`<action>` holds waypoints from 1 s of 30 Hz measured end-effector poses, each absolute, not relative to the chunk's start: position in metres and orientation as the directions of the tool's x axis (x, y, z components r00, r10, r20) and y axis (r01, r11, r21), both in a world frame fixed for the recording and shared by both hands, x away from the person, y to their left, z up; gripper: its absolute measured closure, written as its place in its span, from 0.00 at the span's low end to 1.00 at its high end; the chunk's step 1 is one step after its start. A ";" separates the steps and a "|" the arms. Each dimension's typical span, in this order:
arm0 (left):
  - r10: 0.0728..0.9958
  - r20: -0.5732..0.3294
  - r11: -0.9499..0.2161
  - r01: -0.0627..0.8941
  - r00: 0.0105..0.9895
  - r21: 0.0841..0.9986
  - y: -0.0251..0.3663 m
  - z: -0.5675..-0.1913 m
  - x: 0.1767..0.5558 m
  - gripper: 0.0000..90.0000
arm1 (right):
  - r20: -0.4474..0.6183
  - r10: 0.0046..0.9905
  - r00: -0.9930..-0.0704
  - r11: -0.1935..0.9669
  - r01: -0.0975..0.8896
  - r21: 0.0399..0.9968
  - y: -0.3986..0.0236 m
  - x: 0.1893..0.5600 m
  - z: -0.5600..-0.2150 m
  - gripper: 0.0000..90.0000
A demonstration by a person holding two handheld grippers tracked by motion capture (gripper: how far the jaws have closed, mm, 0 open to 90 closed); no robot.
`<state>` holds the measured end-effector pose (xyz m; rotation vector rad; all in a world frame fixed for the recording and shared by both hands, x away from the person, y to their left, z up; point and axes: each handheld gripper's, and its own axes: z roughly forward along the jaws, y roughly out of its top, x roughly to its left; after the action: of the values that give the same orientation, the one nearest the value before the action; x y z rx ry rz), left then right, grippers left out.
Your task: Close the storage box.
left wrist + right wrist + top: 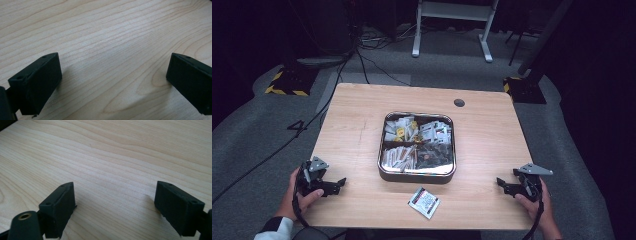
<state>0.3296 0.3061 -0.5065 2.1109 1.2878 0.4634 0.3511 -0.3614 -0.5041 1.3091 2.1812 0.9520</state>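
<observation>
1. Two grippers rest at the near corners of your table [362, 115], one in each hand, well apart from each other.
2. Your left gripper [343, 182] sits at the near left with its tips aimed toward the middle of the table. In the left gripper view its jaws stand wide apart over bare wood, with nothing between them.
3. Your right gripper [499, 182] sits at the near right and points inward, facing the left one. In the right gripper view its jaws are also spread wide, low over bare wood grain, and they hold nothing.
4. Your left hand [304, 196] wraps its gripper from below and a white cuff shows at the bottom edge of the high view. Your right hand [534, 202] holds the other one the same way.
5. The packet [424, 202] lies flat on the table near the front edge, between the two grippers and a little closer to the left one. It is white with a dark print and is turned at a slant. Neither gripper touches it.
6. The tray [417, 175] stands in the middle of the table, just behind the packet and apart from it. It is a metal box with rounded corners, split into four compartments that hold small packets and sachets. The near-right compartment holds dark contents that you cannot make out.
</observation>
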 end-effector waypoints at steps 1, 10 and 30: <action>0.886 -0.022 -0.334 0.670 0.463 0.663 0.306 -0.507 0.330 0.00 | -0.008 0.885 -0.466 0.320 0.594 0.738 -0.361 0.351 -0.504 0.18; 0.885 -0.022 -0.336 0.672 0.464 0.660 0.306 -0.506 0.330 0.00 | -0.009 0.885 -0.465 0.320 0.595 0.737 -0.361 0.352 -0.504 0.18; 0.885 -0.024 -0.335 0.670 0.466 0.663 0.306 -0.507 0.330 0.00 | -0.008 0.885 -0.466 0.321 0.596 0.736 -0.361 0.353 -0.504 0.17</action>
<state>0.3303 0.3061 -0.5067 2.1094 1.2864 0.4592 0.3532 -0.3609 -0.5042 1.3112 2.1807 0.9508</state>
